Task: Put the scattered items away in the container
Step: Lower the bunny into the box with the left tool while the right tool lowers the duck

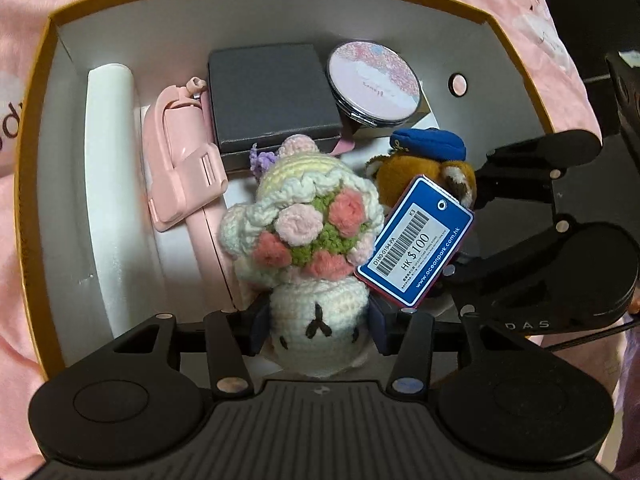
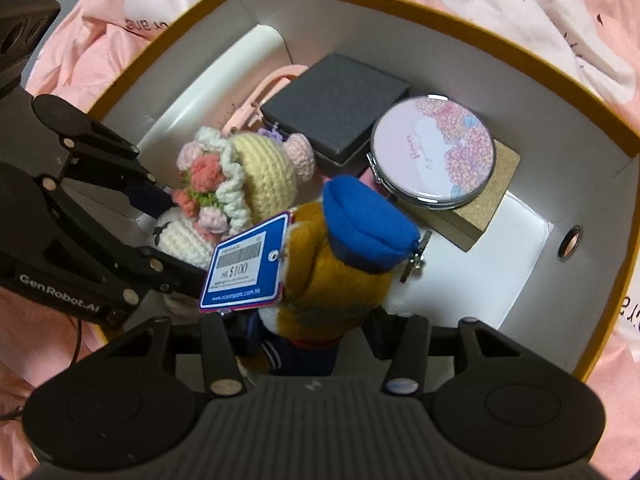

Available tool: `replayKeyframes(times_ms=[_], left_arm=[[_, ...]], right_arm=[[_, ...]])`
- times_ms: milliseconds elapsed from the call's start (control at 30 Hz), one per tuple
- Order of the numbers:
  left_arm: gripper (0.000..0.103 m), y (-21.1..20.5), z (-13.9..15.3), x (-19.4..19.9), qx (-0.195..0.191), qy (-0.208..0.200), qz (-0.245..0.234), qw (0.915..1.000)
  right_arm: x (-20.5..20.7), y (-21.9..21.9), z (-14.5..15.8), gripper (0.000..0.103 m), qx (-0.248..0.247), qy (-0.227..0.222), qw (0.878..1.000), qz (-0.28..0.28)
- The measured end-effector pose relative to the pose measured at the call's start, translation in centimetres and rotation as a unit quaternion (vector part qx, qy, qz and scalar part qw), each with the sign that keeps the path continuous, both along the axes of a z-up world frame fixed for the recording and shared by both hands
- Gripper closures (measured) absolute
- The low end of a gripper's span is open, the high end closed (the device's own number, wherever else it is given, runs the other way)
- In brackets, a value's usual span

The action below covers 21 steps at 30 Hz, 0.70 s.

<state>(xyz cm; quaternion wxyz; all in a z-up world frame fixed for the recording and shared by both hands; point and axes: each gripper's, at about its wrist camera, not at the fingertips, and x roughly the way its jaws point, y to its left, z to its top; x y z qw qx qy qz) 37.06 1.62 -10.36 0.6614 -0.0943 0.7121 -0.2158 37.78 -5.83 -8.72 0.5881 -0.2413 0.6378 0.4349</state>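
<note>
Both grippers are positioned over the open box (image 1: 44, 92), a gold-rimmed container with white inner walls that rests on a pink printed cloth (image 1: 520, 4).

Left gripper (image 1: 318, 322): closed on the crocheted doll (image 1: 312, 240), its two pads pressing the doll's white head from either side. The doll carries a knitted bouquet of pink and coral flowers and hangs within the box opening. In the right wrist view the same gripper (image 2: 160, 220) enters from the left with the doll (image 2: 240, 176) between its fingers.

Right gripper (image 2: 312, 336): closed on the brown plush toy (image 2: 332, 276), gripping it at the lower body. The toy wears a blue cap (image 2: 368, 228) and has a blue price tag (image 2: 246, 262) attached, which overlaps the doll's edge. In the left wrist view this toy (image 1: 424, 168) sits just beside the doll, on its right, with the tag (image 1: 416, 240) lying between them.

Contents already in the box:
- a white roll (image 1: 108, 184) along the left wall;
- a pink clip-like object (image 1: 180, 160) beside the roll;
- a dark grey square case (image 1: 272, 96) toward the far wall;
- a round compact mirror (image 1: 374, 80) with a pink floral lid, just beside the case and lying on a cork-topped block (image 2: 484, 196).

A round hole (image 1: 458, 83) pierces the right wall of the box.
</note>
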Motion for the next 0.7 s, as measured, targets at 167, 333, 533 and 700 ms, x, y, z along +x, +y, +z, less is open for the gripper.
replayKeyframes(times_ms=[167, 333, 533, 700], left_arm=[[0.041, 0.5, 0.8, -0.5, -0.004, -0.017, 0.002, 0.9998], [0.039, 1.5, 2.6, -1.0, -0.012, -0.043, 0.011, 0.999], [0.039, 1.6, 4.4, -0.9, -0.017, -0.09, 0.023, 0.9955], [0.046, 1.8, 3.7, -1.6, -0.01, -0.111, 0.044, 0.9928]], right_arm=[[0.1, -0.5, 0.4, 0.043, 0.008, -0.002, 1.0, -0.008], [-0.2, -1.0, 1.6, 0.035, 0.025, -0.012, 1.0, -0.014], [0.3, -2.3, 3.9, 0.039, 0.066, -0.02, 0.997, -0.047], [0.8, -2.9, 4.3, 0.046, 0.079, -0.02, 0.993, -0.084]])
